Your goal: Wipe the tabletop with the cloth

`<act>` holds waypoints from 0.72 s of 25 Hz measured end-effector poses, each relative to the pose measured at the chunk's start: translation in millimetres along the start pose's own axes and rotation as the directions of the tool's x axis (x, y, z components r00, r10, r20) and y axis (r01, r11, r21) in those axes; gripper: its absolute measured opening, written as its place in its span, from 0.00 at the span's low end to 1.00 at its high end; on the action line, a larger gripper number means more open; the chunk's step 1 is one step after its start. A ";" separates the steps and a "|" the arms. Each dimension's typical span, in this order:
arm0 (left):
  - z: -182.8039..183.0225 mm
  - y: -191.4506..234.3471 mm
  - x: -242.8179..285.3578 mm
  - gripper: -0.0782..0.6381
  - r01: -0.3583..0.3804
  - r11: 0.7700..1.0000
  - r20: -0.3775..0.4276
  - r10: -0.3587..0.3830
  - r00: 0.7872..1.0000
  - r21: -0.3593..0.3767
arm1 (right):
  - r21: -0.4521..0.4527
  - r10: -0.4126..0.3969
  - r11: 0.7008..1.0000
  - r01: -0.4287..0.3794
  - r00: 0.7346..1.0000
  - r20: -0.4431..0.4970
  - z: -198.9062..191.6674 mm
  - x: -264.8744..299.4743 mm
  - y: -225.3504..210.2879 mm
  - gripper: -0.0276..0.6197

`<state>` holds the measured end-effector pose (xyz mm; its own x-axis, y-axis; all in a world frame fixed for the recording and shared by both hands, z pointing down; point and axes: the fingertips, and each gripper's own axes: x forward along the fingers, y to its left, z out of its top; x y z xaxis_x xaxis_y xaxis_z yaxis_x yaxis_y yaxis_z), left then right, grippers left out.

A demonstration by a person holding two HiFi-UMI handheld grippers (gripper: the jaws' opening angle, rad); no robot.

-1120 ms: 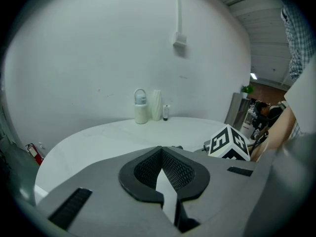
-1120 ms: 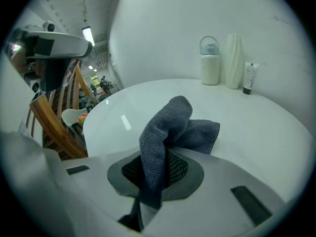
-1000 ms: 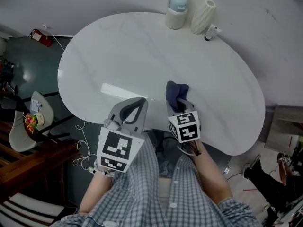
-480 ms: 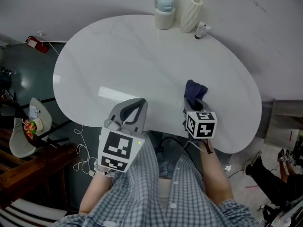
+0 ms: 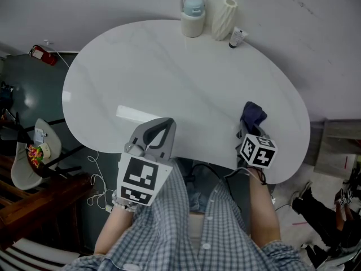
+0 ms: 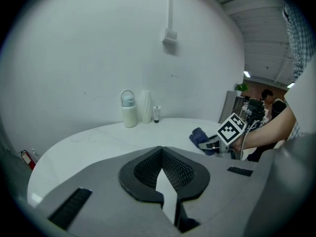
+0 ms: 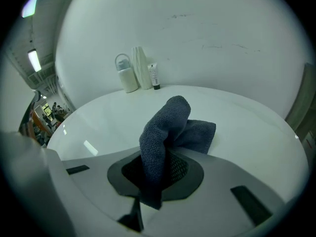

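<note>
A dark blue cloth [image 5: 252, 115] lies bunched on the white oval table [image 5: 169, 66] near its front right edge. My right gripper [image 5: 249, 130] is shut on the cloth [image 7: 165, 127], which stands up between the jaws and spreads onto the tabletop ahead. At the table's front edge, left of centre, my left gripper [image 5: 167, 123] is held shut with nothing in it [image 6: 160, 154]. The left gripper view shows the cloth [image 6: 200, 136] and the right gripper [image 6: 217, 143] off to its right.
At the table's far edge stand a white jug with a pale blue lid [image 5: 192, 7], a ribbed white vase [image 5: 224, 11] and a small tube [image 5: 236, 37]. A white wall lies beyond. A red extinguisher [image 5: 42, 54] and a chair [image 5: 28, 157] are on the floor at left.
My right gripper has slid the cloth to the right along the front of the table, from near the middle to the right end. The left gripper has stayed put.
</note>
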<state>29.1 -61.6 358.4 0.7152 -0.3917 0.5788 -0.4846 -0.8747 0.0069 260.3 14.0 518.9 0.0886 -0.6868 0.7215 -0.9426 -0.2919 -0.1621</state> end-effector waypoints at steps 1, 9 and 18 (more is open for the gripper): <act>0.2 -0.2 -0.1 0.11 0.000 1.000 0.000 0.000 1.000 0.000 | 0.011 -0.009 1.000 0.009 1.000 0.002 -0.2 -1.2 -4.5 0.10; 1.3 -1.0 -1.9 0.11 -0.005 1.000 0.003 0.005 1.000 -0.003 | 0.019 -0.020 1.000 0.020 1.000 -0.009 0.9 -0.3 -8.9 0.10; -5.4 8.4 -11.8 0.11 -0.034 0.999 0.007 0.034 0.999 -0.030 | -0.028 -0.009 1.000 0.008 0.999 -0.035 8.2 9.6 1.0 0.10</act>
<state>13.8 -62.7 356.0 0.7014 -0.4235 0.5733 -0.5237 -0.8518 0.0114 262.8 1.6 520.1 0.0854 -0.6607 0.7458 -0.9506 -0.2782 -0.1376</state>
